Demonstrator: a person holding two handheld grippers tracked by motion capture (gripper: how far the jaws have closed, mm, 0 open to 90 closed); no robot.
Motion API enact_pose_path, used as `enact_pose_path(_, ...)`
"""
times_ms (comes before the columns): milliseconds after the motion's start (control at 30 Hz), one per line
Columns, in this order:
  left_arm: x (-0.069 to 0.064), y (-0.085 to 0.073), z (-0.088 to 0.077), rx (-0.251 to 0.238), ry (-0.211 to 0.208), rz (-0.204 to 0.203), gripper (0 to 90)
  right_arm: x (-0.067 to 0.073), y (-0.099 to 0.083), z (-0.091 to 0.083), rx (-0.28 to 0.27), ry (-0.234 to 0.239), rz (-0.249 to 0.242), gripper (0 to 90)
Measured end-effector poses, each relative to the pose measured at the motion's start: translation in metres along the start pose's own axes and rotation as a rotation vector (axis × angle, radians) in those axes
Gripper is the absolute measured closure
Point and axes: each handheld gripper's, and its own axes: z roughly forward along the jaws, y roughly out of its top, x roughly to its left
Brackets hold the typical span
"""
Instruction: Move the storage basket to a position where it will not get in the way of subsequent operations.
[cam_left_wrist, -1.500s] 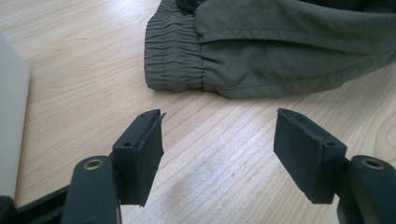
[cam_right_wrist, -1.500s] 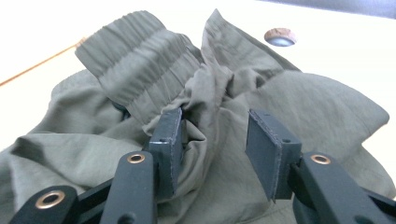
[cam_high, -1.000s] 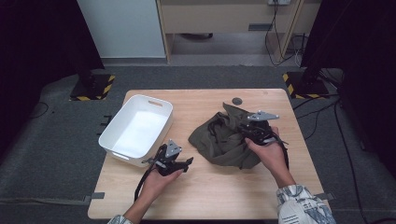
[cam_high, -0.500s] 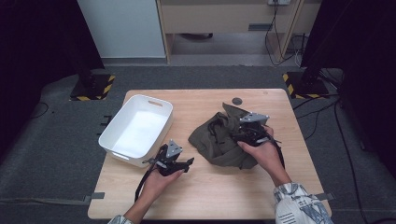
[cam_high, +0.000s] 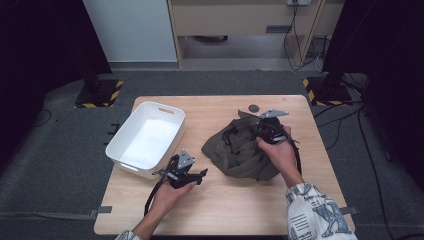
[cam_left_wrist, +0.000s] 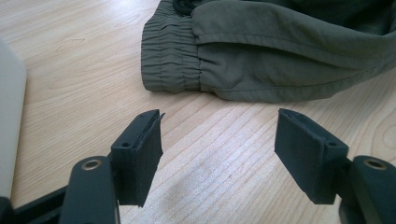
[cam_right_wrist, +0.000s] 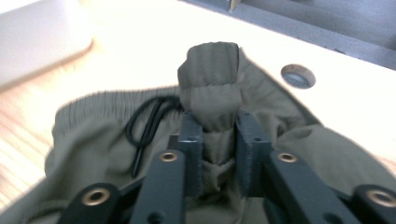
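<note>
An olive-green garment (cam_high: 240, 150) with an elastic waistband and a black drawstring (cam_right_wrist: 144, 123) lies crumpled on the right half of the wooden table (cam_high: 220, 210). My right gripper (cam_right_wrist: 219, 154) has just been closing and is shut on a raised fold of the garment's cloth (cam_right_wrist: 210, 88), at the pile's far right side (cam_high: 267, 131). My left gripper (cam_left_wrist: 217, 154) stands open over bare wood near the table's front left (cam_high: 187, 172), its jaws wide apart and nothing between them. The garment's waistband (cam_left_wrist: 173, 60) lies a short way ahead of it.
A white plastic tub (cam_high: 147, 137) sits at the table's left side, just behind my left gripper. A small dark round hole (cam_high: 254, 107) marks the tabletop behind the garment. Dark floor surrounds the table, with cabinets at the back.
My right gripper shifted slightly left and away over the garment, and now grips a fold of cloth. The left hand stayed put.
</note>
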Motion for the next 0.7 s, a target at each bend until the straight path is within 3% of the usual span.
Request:
enact_pose_path(200, 0.0, 0.0, 0.0, -0.003, 0.0, -0.003, 31.4, -0.031, 0.013, -0.003, -0.017, -0.018, 0.077, 79.7)
enact_pose_path(300, 0.0, 0.0, 0.0, -0.001, 0.001, -0.005, 31.4, -0.049, 0.007, 0.005, 0.007, -0.043, 0.122, 78.6)
enact_pose_path(367, 0.001, 0.0, 0.0, -0.003, 0.002, -0.005, 31.4, -0.057, -0.001, 0.01, 0.02, -0.039, 0.171, 73.3)
enact_pose_path(433, 0.001, 0.0, 0.0, -0.002, 0.004, -0.007, 31.4, -0.057, -0.005, 0.015, 0.038, -0.032, 0.194, 60.9)
enact_pose_path(533, 0.001, 0.0, 0.001, -0.003, 0.007, -0.011, 31.4, -0.047, -0.01, 0.017, 0.061, -0.005, 0.175, 49.6)
enact_pose_path(633, 0.001, 0.001, 0.001, -0.008, 0.009, -0.014, 31.4, -0.036, -0.015, 0.019, 0.114, -0.014, 0.141, 44.9)
enact_pose_path(700, 0.0, 0.003, 0.0, -0.014, 0.009, -0.015, 31.5, -0.032, -0.02, 0.018, 0.143, -0.049, 0.096, 49.0)
